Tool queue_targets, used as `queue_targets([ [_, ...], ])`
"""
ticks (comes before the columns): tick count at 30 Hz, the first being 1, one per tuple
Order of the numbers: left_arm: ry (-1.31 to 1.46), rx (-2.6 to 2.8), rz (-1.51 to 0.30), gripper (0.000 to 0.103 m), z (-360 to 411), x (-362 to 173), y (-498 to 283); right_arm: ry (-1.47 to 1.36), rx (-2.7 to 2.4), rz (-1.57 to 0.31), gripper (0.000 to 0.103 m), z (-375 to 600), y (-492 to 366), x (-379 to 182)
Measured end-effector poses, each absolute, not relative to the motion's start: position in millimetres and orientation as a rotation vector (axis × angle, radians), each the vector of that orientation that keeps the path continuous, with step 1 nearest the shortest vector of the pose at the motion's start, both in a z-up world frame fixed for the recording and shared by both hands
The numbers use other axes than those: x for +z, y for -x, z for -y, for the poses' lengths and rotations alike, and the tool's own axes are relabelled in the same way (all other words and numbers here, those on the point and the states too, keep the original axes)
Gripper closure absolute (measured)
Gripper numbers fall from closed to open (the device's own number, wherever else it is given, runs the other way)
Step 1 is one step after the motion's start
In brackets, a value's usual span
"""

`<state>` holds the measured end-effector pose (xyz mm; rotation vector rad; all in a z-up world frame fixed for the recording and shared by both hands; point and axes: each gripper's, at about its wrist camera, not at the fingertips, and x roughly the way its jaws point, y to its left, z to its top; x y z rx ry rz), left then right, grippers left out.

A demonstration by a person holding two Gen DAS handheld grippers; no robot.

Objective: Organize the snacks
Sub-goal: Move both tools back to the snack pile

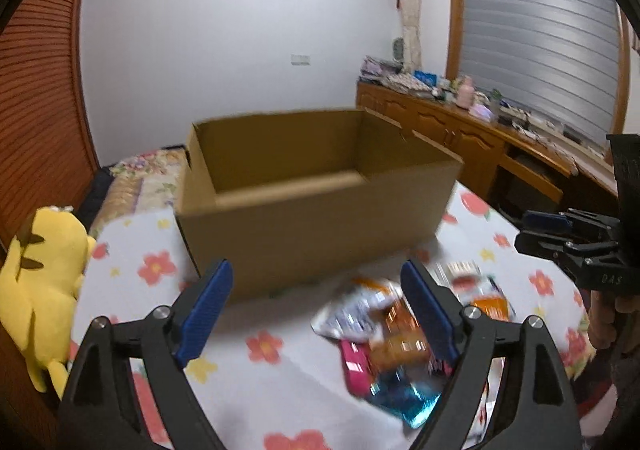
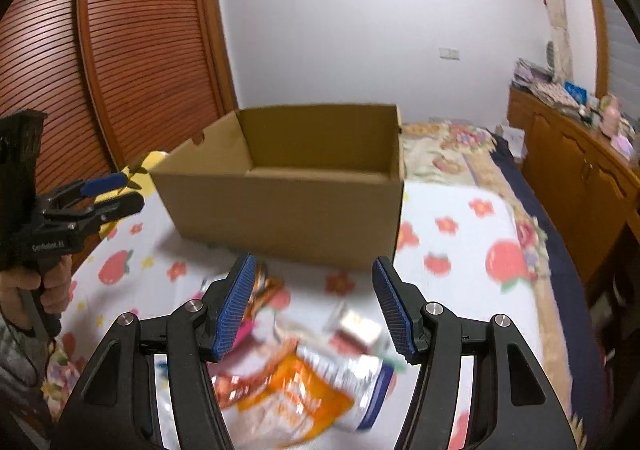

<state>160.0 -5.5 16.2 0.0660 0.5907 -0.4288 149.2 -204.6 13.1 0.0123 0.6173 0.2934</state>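
two grippers hover over a flower-print sheet (image 1: pixel 280 390), each with its blue pads spread wide and nothing between them. the left gripper (image 1: pixel 316 310) points at the cardboard box (image 1: pixel 312 226) at 12 o'clock, with a blurred pile of snack packets (image 1: pixel 384 342) at its 4 o'clock, partly behind its right finger. the right gripper (image 2: pixel 314 306) has the same box (image 2: pixel 280 205) at 12 o'clock and the packets (image 2: pixel 304 382) at 6 o'clock. a yellow plush toy (image 1: pixel 40 278) lies at 9 o'clock in the left wrist view.

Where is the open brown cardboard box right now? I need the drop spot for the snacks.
The open brown cardboard box sits centre in both views on the flower-print bedspread, just beyond the blurred pile of snack packets.
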Motion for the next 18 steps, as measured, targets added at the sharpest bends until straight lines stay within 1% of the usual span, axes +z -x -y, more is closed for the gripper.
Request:
queue_targets([
  [3, -0.080, -0.451, -0.609, 0.017, 9.9, 3.4, -144.7, -0.032, 0.265, -0.633, 0.041, 203.4, -131.1, -1.1],
  [7, -0.092, -0.483, -0.637, 0.017, 14.4, -10.5, -130.8, -0.049, 0.241, -0.666, 0.038, 201.1, -112.7, -21.1],
  [11, -0.110, -0.487, -0.629, 0.017, 14.6, -16.9, -115.6, -0.074, 0.218, -0.719, 0.036, 200.7, -98.3, -45.9],
  [14, -0.117, -0.480, -0.617, 0.017, 14.0, -19.5, -107.1, -0.097, 0.204, -0.755, 0.029, 199.2, -91.4, -62.1],
  [18, -0.115, -0.483, -0.624, 0.017, 13.8, -23.8, -101.2, -0.112, 0.209, -0.783, 0.027, 195.5, -89.6, -76.8],
])
